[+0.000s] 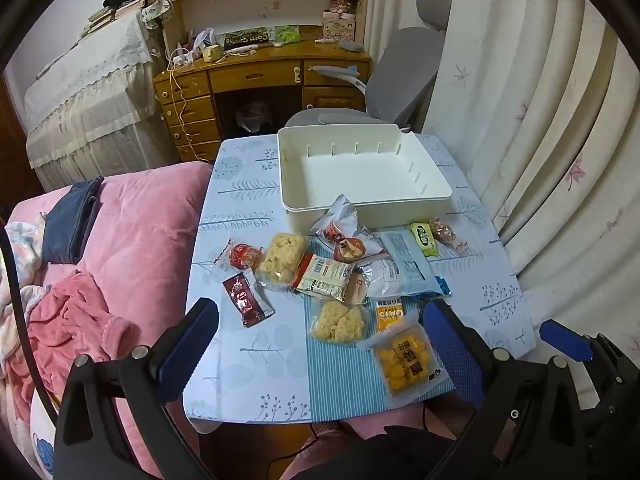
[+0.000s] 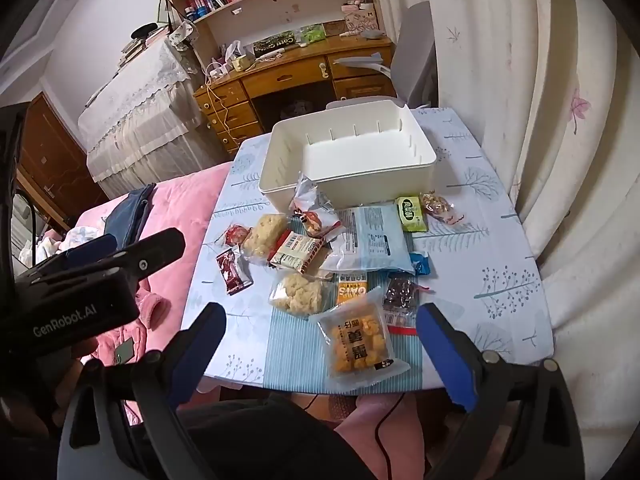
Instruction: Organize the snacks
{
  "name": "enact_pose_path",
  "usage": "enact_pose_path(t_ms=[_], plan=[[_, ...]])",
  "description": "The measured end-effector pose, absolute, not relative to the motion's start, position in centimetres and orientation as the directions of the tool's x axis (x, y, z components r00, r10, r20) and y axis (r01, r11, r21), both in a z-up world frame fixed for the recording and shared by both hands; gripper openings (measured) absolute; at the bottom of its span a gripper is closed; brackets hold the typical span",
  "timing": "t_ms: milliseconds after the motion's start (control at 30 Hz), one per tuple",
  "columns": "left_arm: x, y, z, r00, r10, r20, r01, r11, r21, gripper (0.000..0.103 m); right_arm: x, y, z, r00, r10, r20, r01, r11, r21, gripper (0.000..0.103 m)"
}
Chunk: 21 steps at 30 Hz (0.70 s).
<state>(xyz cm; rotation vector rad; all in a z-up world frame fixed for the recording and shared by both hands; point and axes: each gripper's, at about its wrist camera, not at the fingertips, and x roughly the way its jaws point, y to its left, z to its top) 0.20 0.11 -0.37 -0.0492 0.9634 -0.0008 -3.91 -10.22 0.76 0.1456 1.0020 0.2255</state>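
Note:
An empty white bin stands at the far side of a small table with a pale blue cloth. Several wrapped snacks lie in front of it: a yellow puff pack, two rice cakes, a red sachet, a large pale blue bag, a green packet. My left gripper hovers open above the table's near edge, nothing between its fingers. My right gripper is likewise open and holds nothing.
A pink quilt with clothes lies left of the table. Pale curtains hang at the right. Behind the table are a grey chair and a wooden desk with bookshelves. The left gripper's body shows at the right wrist view's left.

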Motion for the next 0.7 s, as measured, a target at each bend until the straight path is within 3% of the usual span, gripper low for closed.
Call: enact_pose_path(t_ms=[700], plan=[[-0.6,1.0,-1.2,0.533,-0.034,-0.845,-0.030,0.998,-0.058,0.102,-4.1,-8.8,0.6,0.517,0.240,-0.822,-0.147,0.971,0.191,0.097]])
